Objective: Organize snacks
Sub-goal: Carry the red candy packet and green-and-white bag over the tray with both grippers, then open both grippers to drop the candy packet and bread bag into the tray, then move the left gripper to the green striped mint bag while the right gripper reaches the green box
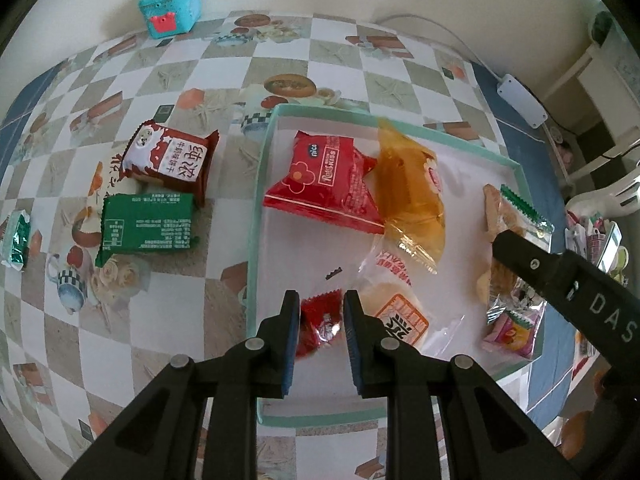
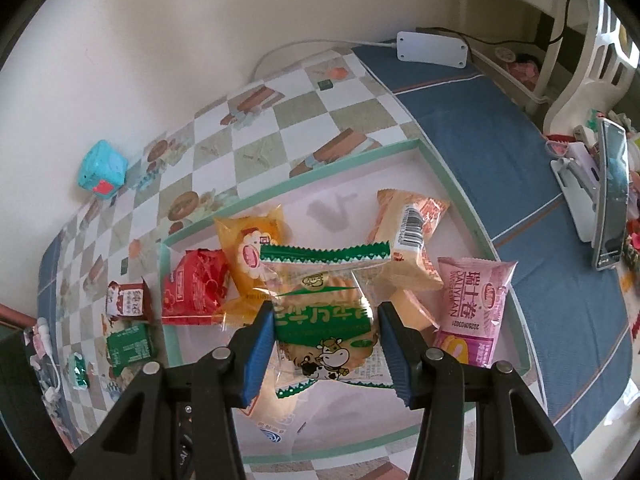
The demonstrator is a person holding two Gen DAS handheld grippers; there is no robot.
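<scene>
- In the left wrist view our left claw [image 1: 322,322] points down into the shallow white tray with a mint-green rim [image 1: 256,208]; its jaws are nearly closed around a small red foil candy wrapper [image 1: 320,326], and we cannot tell whether the pads truly press it.
- In the right wrist view our right claw [image 2: 326,344] is closed partway on a clear biscuit packet with green serrated ends and a cartoon cow [image 2: 326,320], one blue pad at each side of it, above the tray.
- The tray also holds a red crinkled snack pack [image 1: 326,184], a translucent orange pouch [image 1: 404,196], a pink swiss-roll pack [image 2: 470,308] and a pale orange barcode-labelled pack [image 2: 408,236].
- On the checkered patterned tabletop [image 1: 280,64], just beside the tray's left edge, a brown-and-white snack pack [image 1: 168,156] lies touching a green snack pack [image 1: 146,226].
- A small green foil packet [image 1: 16,240] sits further left, well apart.
- A turquoise box with a red patch [image 1: 170,4] stands against the wall.
</scene>
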